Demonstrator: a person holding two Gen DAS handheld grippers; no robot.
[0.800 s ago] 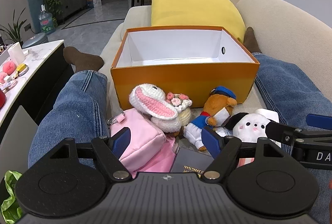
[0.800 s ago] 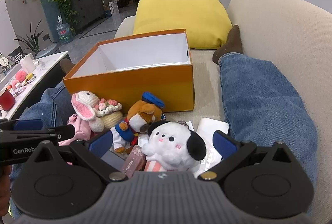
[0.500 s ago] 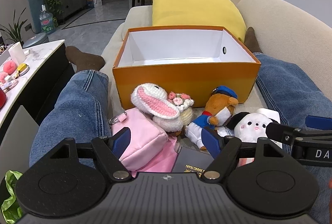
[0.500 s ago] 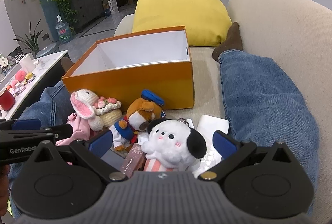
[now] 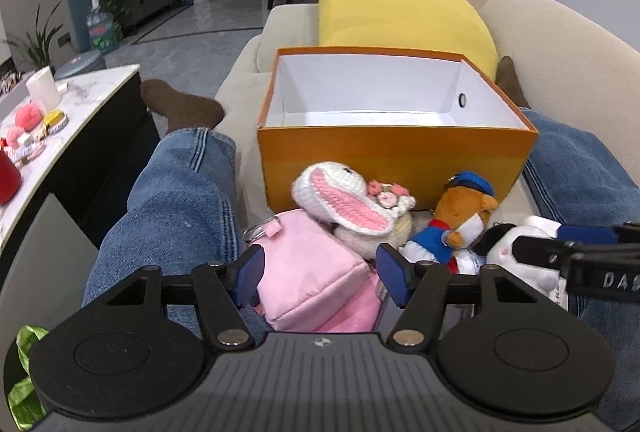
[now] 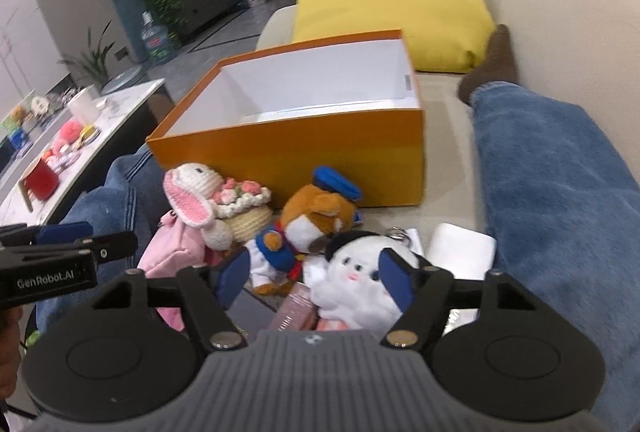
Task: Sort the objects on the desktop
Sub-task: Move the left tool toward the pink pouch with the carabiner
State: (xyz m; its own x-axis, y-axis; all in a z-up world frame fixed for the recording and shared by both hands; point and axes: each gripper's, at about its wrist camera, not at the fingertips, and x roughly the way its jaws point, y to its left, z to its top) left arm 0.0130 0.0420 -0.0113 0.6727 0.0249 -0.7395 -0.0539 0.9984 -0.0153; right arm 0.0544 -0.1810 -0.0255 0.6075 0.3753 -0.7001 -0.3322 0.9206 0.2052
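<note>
A pink pouch (image 5: 308,272) lies in front of the empty orange box (image 5: 396,156). My left gripper (image 5: 320,272) straddles it, a blue pad close to each side, and the pouch is not squeezed. Behind it lie a crocheted bunny (image 5: 344,196) and a brown plush in a blue cap (image 5: 460,208). In the right wrist view my right gripper (image 6: 316,272) hangs open over the white dog plush (image 6: 352,272). Its right pad overlaps the dog's ear, and its left pad stands clear by the brown plush (image 6: 312,216).
The pile sits on a beige sofa (image 5: 568,44) between a person's jeans-clad legs (image 5: 176,192). A yellow cushion (image 5: 400,8) lies behind the box. A white table (image 6: 92,140) with small items stands at the left. A white flat object (image 6: 460,248) lies by the right leg.
Both grippers' fingers have narrowed. The left one slid left until it framed the pink pouch. The right one came nearer the white dog plush.
</note>
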